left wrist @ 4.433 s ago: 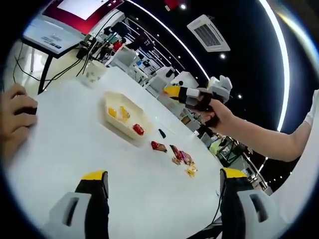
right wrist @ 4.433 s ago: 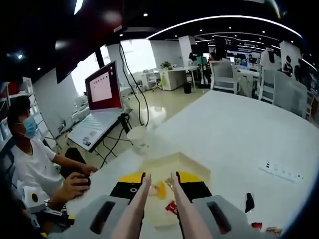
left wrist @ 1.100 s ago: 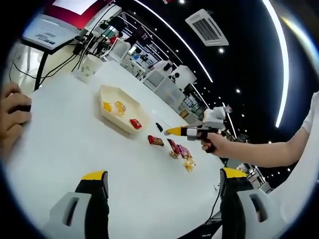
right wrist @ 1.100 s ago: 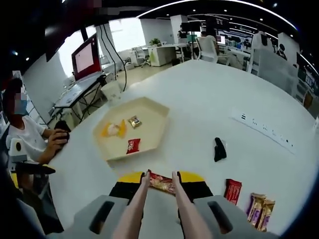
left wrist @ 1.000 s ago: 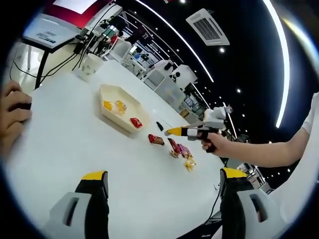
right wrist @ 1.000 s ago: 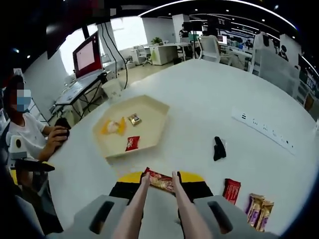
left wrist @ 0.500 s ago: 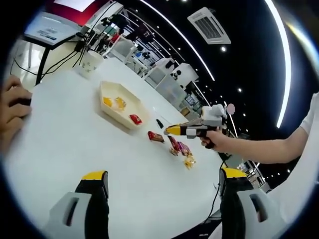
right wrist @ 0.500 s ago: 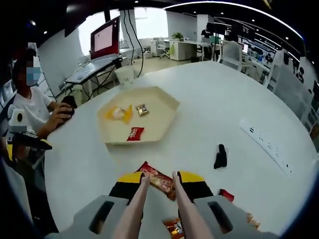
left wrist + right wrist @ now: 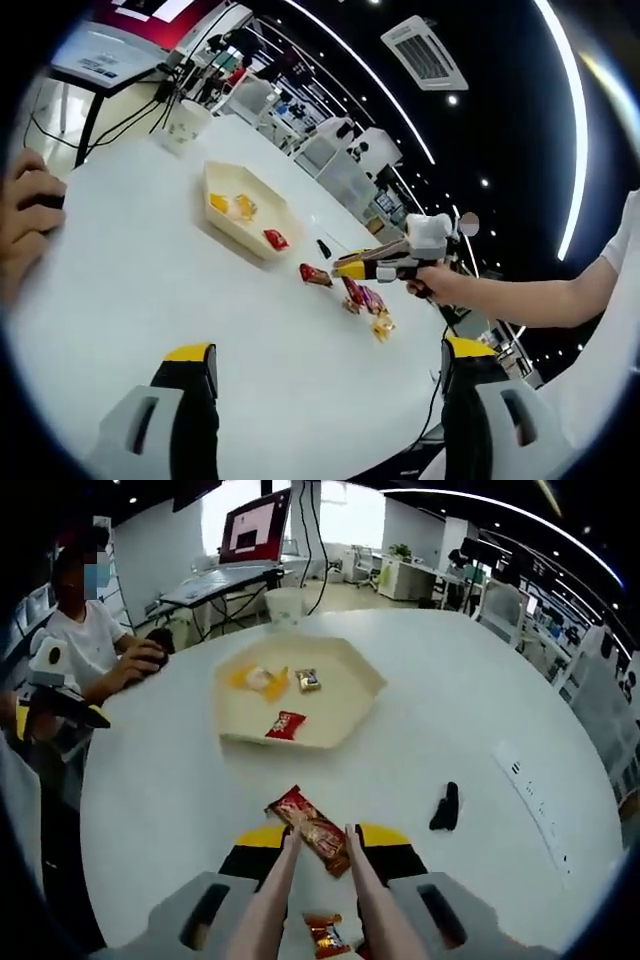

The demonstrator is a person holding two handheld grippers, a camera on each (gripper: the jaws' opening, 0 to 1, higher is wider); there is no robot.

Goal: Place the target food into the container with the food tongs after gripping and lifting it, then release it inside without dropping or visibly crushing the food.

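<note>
A long red snack bar [image 9: 312, 830] lies on the white table [image 9: 170, 800], its near end between the tips of the food tongs [image 9: 290, 842]. My right gripper [image 9: 325, 837] is shut on the tongs, whose arms stand apart. In the left gripper view a hand holds the right gripper [image 9: 350, 268] low over the table, the tongs' tip beside the red bar [image 9: 314, 274]. The cream hexagonal tray [image 9: 345, 705] beyond holds a red packet [image 9: 285, 723] and yellow sweets [image 9: 260, 678]. My left gripper [image 9: 328, 352] stands open over bare table, far from the tray [image 9: 250, 225].
A black object [image 9: 445, 807] and a white power strip [image 9: 535, 800] lie to the right. More wrapped snacks [image 9: 365, 300] sit near the bar, one [image 9: 325, 935] under the tongs. A paper cup [image 9: 285, 602] stands behind the tray. A person [image 9: 95, 630] sits at the far left.
The right gripper has swung round and sunk a little, keeping the red bar at the tongs' tips. The bar still lies on the table. The left gripper has hardly moved.
</note>
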